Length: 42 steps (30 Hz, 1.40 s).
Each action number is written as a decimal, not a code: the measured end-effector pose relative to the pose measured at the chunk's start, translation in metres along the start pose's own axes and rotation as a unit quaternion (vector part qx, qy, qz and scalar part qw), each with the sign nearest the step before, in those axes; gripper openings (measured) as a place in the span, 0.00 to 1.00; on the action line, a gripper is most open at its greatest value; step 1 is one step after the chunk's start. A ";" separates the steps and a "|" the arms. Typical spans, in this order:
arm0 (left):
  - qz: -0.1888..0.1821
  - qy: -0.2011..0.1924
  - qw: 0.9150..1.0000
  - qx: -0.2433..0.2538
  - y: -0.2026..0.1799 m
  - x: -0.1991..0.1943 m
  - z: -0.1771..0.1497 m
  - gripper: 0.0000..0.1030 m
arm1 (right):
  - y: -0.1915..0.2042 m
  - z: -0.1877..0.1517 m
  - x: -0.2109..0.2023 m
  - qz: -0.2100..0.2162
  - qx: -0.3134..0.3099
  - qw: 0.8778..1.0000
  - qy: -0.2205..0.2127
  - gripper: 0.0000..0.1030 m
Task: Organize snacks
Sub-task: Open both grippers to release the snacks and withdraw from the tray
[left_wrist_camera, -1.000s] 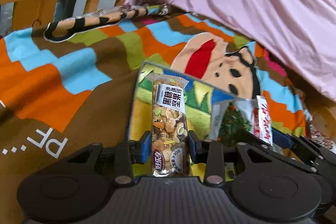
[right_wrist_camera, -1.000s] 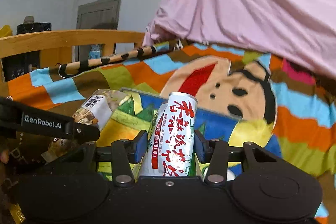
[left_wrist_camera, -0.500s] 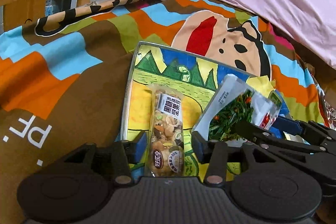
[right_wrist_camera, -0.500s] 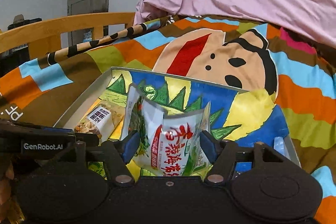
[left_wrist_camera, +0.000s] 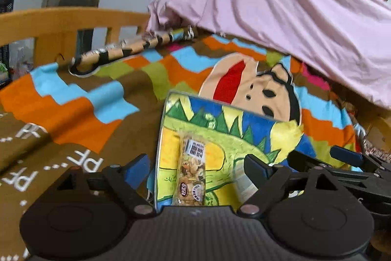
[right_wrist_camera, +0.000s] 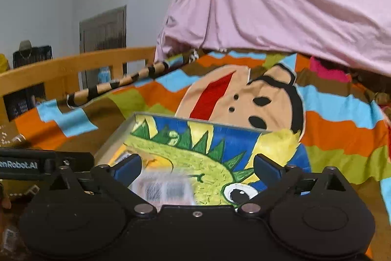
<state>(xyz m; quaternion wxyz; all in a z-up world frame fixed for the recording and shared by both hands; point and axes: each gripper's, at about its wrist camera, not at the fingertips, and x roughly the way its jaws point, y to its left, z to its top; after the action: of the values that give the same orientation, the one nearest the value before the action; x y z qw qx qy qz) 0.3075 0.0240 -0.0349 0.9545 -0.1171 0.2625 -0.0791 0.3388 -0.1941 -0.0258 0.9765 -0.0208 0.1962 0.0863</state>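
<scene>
A shallow tray (left_wrist_camera: 161,129) with a painted dinosaur picture lies on the bedspread; its rim also shows in the right wrist view (right_wrist_camera: 114,136). A clear nut bar packet (left_wrist_camera: 191,173) lies flat in the tray's left part. My left gripper (left_wrist_camera: 199,166) is open above it, not touching. My right gripper (right_wrist_camera: 196,168) is open over a white snack packet (right_wrist_camera: 162,187), blurred, lying in the tray. The right gripper's fingers (left_wrist_camera: 347,155) show at the right of the left wrist view.
A colourful cartoon bedspread (left_wrist_camera: 85,102) covers the bed. A pink sheet (left_wrist_camera: 281,16) is heaped at the back right. A wooden bed rail (left_wrist_camera: 61,21) runs along the back left. A striped tube (right_wrist_camera: 117,85) lies near the rail.
Both grippers opened wide and let go of their packets into the tray, then drew back and tilted up. The nut bar and white packet now lie in the tray.
</scene>
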 end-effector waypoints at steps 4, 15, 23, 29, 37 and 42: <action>0.003 -0.034 0.999 -0.008 -0.003 -0.033 0.001 0.92 | -0.004 0.006 -0.031 -0.002 0.003 1.000 -0.030 0.99; 0.029 -0.115 0.993 0.027 -0.022 -0.125 -0.017 0.99 | -0.011 0.002 -0.136 -0.014 -0.008 0.994 -0.111 0.99; 0.039 -0.086 0.994 0.047 -0.032 -0.168 -0.045 1.00 | -0.004 -0.020 -0.194 -0.012 -0.011 0.996 -0.091 0.99; 0.043 -0.062 0.995 0.066 -0.040 -0.193 -0.070 1.00 | 0.000 -0.040 -0.222 -0.012 -0.008 0.998 -0.058 0.99; 0.042 -0.024 0.997 0.066 -0.047 -0.217 -0.097 1.00 | 0.004 -0.059 -0.242 -0.018 -0.011 1.000 -0.018 0.99; 0.061 -0.008 0.995 0.074 -0.050 -0.221 -0.105 1.00 | 0.006 -0.063 -0.244 -0.024 -0.011 1.000 0.004 0.99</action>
<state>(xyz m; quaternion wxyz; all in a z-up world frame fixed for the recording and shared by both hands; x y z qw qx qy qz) 0.0608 0.0043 -0.0027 0.9656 -0.0310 0.2552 -0.0394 0.0918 -0.2318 0.0100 0.9774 -0.0370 0.1981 0.0645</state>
